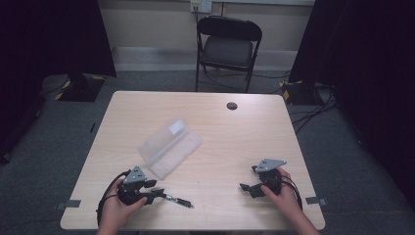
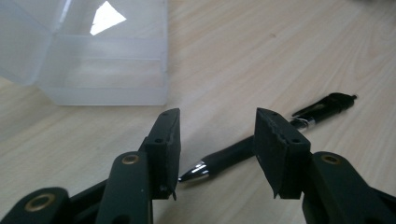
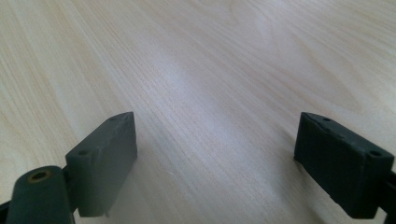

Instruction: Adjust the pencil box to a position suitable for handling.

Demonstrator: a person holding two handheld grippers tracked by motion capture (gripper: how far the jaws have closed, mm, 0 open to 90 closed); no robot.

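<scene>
A black pen [image 1: 178,199] lies flat on the wooden table [image 1: 230,142] near its front edge. In the left gripper view the pen [image 2: 233,151] runs slantwise, its silver tip in the gap between the jaws and its clip end farther off to the right. My left gripper [image 1: 159,192] [image 2: 217,135] sits low over the pen, jaws apart, and neither pad presses on it. A clear plastic box [image 1: 170,147] [image 2: 93,60] lies open just beyond it. My right gripper [image 1: 244,187] [image 3: 215,140] rests at the front right with its jaws spread wide over bare wood.
A dark cable hole [image 1: 232,105] is set in the table's far side. A black folding chair [image 1: 228,46] stands behind the table. Cables and dark curtains line both sides of the room. Bare wood lies between the two grippers.
</scene>
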